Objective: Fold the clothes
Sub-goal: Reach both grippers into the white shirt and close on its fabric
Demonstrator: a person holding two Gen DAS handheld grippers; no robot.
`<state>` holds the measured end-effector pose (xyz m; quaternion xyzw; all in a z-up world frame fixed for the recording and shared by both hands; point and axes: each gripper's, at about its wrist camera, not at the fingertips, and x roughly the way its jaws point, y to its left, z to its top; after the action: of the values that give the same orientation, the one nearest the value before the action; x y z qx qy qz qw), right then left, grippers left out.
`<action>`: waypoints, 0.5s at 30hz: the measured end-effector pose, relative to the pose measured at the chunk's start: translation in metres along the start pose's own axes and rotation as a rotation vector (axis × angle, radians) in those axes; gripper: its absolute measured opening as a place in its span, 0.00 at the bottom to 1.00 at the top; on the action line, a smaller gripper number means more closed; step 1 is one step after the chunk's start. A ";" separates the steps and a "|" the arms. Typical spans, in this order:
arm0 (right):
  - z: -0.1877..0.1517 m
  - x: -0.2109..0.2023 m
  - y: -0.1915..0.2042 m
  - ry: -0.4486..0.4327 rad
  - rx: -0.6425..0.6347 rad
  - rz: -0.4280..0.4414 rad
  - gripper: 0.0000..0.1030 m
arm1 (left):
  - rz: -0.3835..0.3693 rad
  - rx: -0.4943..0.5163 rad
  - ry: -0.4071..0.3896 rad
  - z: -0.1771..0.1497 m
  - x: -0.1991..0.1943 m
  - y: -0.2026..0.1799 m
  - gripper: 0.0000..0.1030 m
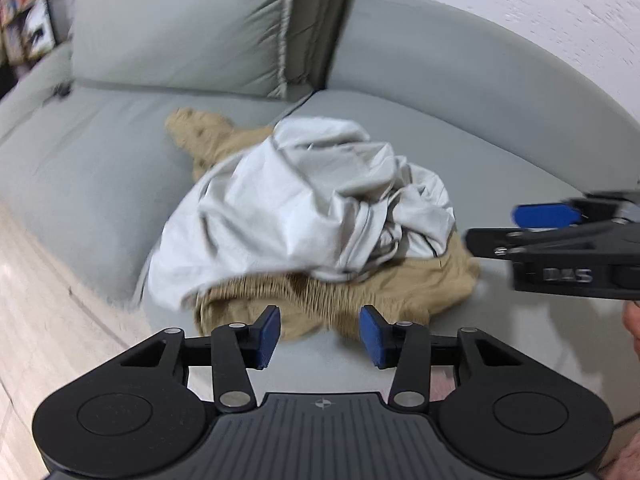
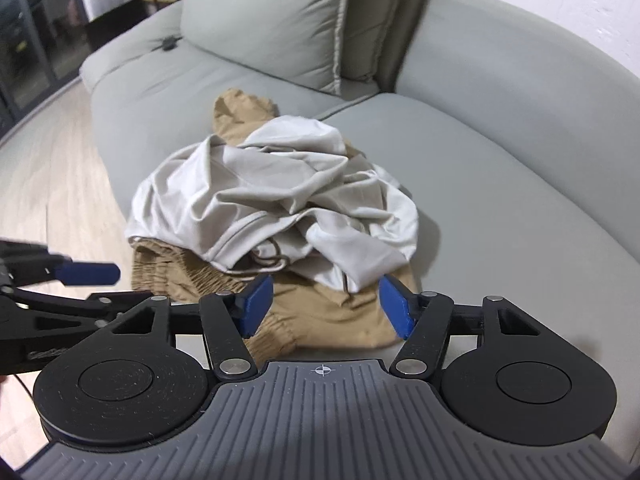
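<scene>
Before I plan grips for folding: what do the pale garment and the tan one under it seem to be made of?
The pale garment looks like thin, smooth woven fabric with a faint sheen: crisp creases, a drawcord. The tan garment looks like matte, heavier cotton-like cloth with a gathered elastic band, though that is uncertain.

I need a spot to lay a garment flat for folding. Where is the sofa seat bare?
Bare seat lies right of the clothes pile, between the white garment and the sofa arm, and left of the tan garment below the back cushion. The middle is crowded, where both garments lie heaped.
</scene>
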<state>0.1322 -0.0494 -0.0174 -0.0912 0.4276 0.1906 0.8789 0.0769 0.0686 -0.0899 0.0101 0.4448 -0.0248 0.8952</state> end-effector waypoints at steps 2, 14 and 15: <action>0.003 0.017 -0.003 0.004 -0.024 0.010 0.59 | 0.022 0.035 -0.047 0.007 0.004 -0.006 0.68; 0.015 0.109 -0.035 0.078 0.005 0.050 0.61 | 0.107 0.216 0.002 0.027 0.077 -0.024 0.64; 0.014 0.118 -0.039 0.101 0.022 0.055 0.61 | 0.099 0.218 0.031 0.027 0.083 -0.024 0.53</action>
<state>0.2243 -0.0497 -0.1011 -0.0792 0.4760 0.2053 0.8515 0.1473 0.0407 -0.1398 0.1296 0.4522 -0.0287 0.8820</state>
